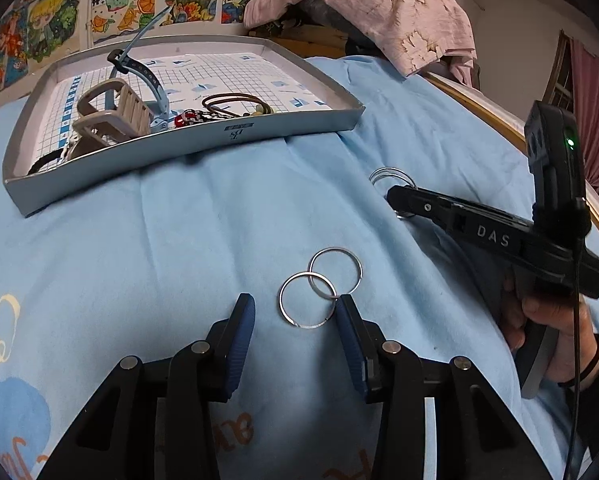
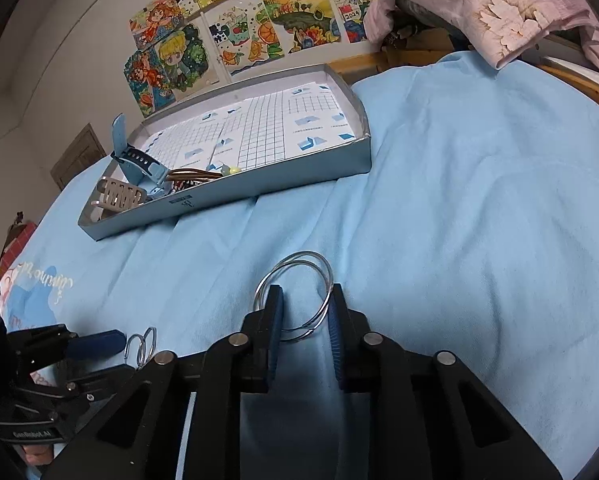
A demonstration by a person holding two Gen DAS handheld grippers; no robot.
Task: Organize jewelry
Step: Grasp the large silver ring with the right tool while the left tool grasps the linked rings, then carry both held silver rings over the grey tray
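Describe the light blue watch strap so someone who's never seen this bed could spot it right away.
Start at the grey tray on the blue blanket. At its crowded end, beside the beige strap, the light blue watch strap arches upward. It alone rises above the tray's rim and carries a row of dark holes.

Two overlapping silver rings (image 1: 319,288) lie flat on blue cloth (image 1: 199,240); another silver pair (image 2: 295,296) lies apart.
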